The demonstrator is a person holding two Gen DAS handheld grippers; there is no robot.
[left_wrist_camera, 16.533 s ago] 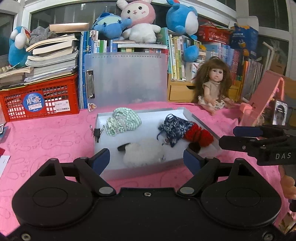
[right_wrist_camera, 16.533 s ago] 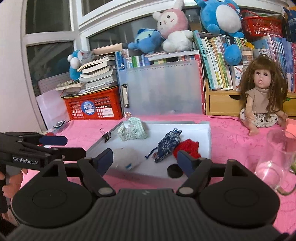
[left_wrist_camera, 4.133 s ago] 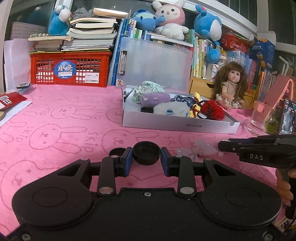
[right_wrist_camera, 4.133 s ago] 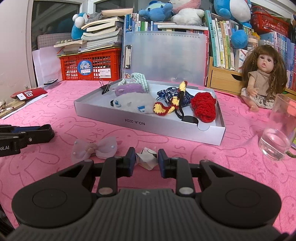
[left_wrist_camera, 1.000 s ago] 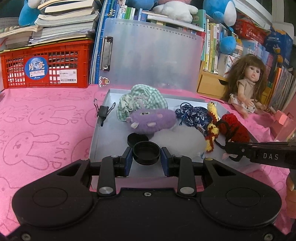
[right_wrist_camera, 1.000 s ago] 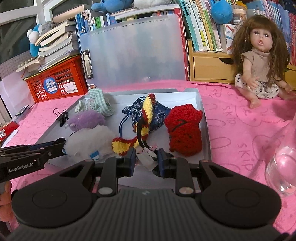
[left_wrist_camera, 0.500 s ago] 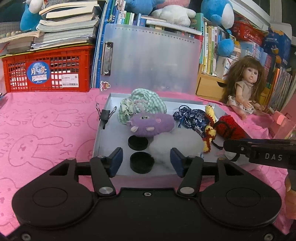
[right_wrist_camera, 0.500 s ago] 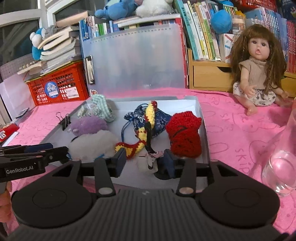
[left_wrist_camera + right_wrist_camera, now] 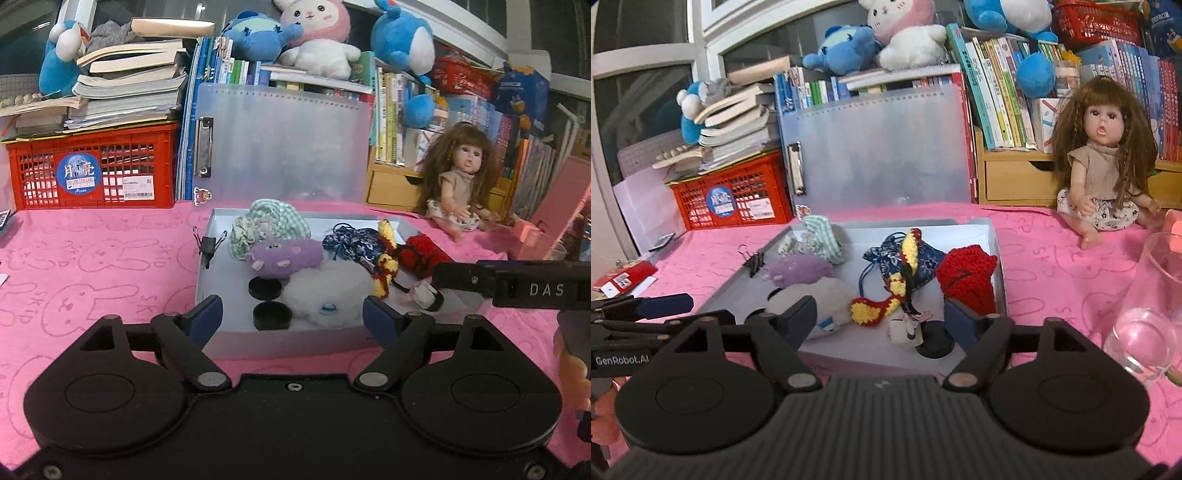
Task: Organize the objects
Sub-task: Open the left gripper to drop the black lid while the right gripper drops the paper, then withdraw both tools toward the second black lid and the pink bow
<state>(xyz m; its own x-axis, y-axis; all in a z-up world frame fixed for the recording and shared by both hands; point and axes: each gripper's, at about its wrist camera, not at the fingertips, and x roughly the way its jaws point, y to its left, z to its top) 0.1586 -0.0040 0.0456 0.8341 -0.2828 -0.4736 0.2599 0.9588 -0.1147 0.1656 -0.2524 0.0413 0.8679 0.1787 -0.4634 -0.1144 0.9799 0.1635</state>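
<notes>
A shallow grey box [image 9: 280, 341] [image 9: 997, 254] on the pink cloth holds soft items: a green checked pouch [image 9: 277, 221], a purple plush [image 9: 284, 256], a white fluffy plush [image 9: 325, 291], a blue patterned pouch [image 9: 897, 258], a yellow-red crochet strip [image 9: 882, 306] and a red knit pouch [image 9: 967, 277]. Two black caps [image 9: 271, 315] lie at its front left. A small white trinket [image 9: 905, 330] lies beside another black cap [image 9: 936, 343] at the front right. My left gripper [image 9: 293, 317] is open and empty over the box's near edge. My right gripper [image 9: 881, 319] is open and empty there too.
A doll [image 9: 1108, 162] sits at the back right. A clear glass [image 9: 1152, 310] stands right of the box. A translucent clipboard [image 9: 280, 144], a red crate [image 9: 92, 166] with books and a bookshelf with plush toys line the back. A binder clip [image 9: 208, 243] grips the box's left wall.
Both grippers have opened and pulled back a little. The left let a black cap go into the box's front left; the right let the small white trinket go at the front right.
</notes>
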